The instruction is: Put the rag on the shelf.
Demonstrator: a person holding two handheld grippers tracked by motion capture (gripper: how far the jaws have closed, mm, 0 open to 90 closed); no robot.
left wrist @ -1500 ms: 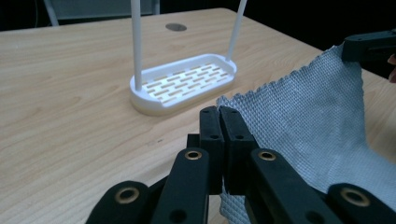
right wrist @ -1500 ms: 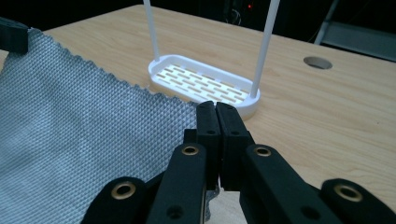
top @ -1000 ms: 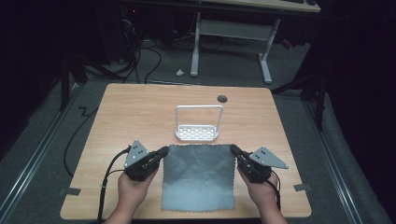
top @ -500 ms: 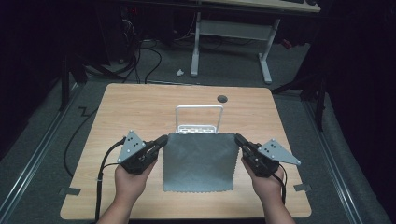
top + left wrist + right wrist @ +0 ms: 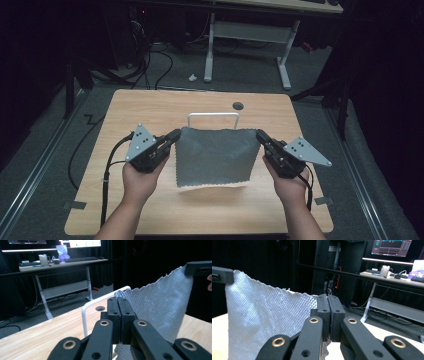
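Note:
A grey waffle-textured cloth hangs spread in the air over the wooden table. My left gripper is shut on its upper left corner and my right gripper is shut on its upper right corner. The cloth's lower edge hangs free above the tabletop. In the left gripper view the cloth stretches from my shut left gripper across to the other gripper at the top right. In the right gripper view the cloth runs left from my shut right gripper.
A white wire rack stands on the table just behind the cloth. A round cable hole lies near the table's far edge. Beyond the table stands a desk with white legs. Cables trail from the left gripper.
Both grippers have risen, lifting the cloth off the table. It lay flat a second ago; now it hangs from its two upper corners in front of the rack.

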